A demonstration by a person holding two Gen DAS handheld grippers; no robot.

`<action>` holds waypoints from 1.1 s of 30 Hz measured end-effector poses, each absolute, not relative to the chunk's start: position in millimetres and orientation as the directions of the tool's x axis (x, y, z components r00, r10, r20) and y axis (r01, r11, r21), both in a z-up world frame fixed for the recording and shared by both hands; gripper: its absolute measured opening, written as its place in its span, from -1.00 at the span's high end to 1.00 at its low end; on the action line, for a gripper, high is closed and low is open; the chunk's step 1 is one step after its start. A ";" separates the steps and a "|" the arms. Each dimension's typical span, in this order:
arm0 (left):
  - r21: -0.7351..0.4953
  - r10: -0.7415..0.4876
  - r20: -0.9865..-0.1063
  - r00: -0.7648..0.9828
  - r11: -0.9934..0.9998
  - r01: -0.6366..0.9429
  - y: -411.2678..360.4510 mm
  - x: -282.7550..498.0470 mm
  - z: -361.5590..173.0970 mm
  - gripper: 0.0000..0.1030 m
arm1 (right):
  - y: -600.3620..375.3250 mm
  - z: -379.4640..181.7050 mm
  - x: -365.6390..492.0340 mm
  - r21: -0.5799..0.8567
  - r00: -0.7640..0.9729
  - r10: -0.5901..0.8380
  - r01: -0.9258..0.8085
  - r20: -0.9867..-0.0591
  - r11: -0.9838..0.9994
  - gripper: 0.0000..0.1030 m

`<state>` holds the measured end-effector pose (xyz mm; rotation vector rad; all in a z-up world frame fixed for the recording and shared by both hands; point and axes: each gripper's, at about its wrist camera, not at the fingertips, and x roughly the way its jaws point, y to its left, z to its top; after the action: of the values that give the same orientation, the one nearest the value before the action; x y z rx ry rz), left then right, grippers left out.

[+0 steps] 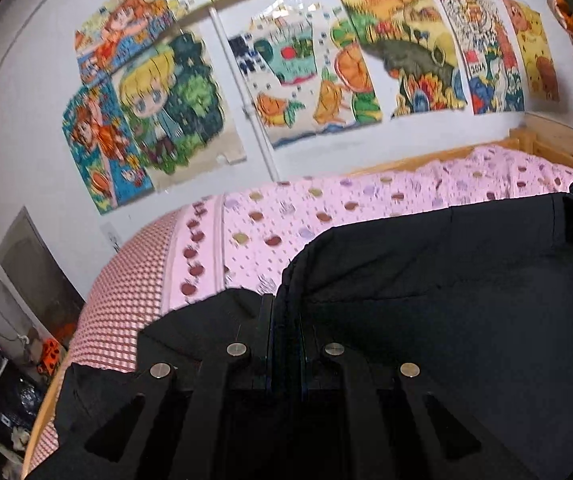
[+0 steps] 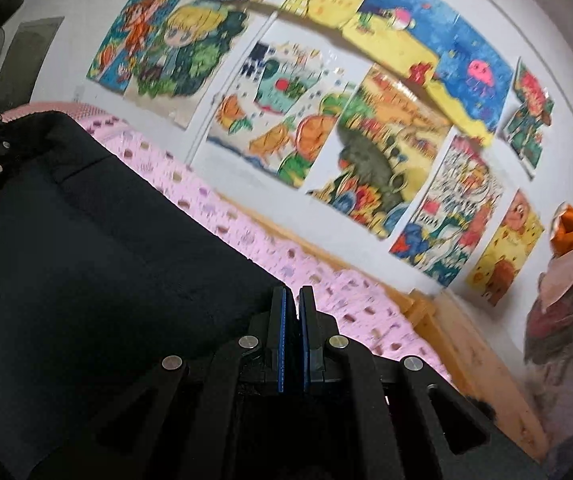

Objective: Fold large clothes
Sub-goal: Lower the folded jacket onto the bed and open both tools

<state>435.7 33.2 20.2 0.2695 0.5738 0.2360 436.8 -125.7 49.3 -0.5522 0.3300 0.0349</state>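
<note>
Fingers of left gripper (image 1: pixel 285 340) and right gripper (image 2: pixel 295 340): closed on edge of large black fabric garment (image 1: pixel 446 300), stretched between them above pink patterned bedsheet (image 1: pixel 366 204). Step judged: fold carry-over. Next required: edge lowered evenly onto garment's far side.

Left gripper (image 1: pixel 286 328) and right gripper (image 2: pixel 295 320) level, jaws apparently pinched together, tilted upward.

white wall (image 1: pixel 26 100), cartoon posters (image 1: pixel 306 80), wooden bed (image 1: pixel 558 144).

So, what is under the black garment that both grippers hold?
Under the black garment lies the pink patterned bedsheet, on a wooden bed frame. The part of the sheet beneath the cloth is covered.
</note>
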 end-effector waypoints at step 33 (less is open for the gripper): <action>0.083 -0.129 -0.519 0.845 0.976 0.200 42.3 334.0 17.3 -0.61 | -192.9 43.7 341.0 -0.105 0.828 0.323 -0.411 -0.458 0.906 -0.24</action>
<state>334.0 42.3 17.3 0.1358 0.5367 -0.1745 341.0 -192.9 43.7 -0.2034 0.4484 0.3922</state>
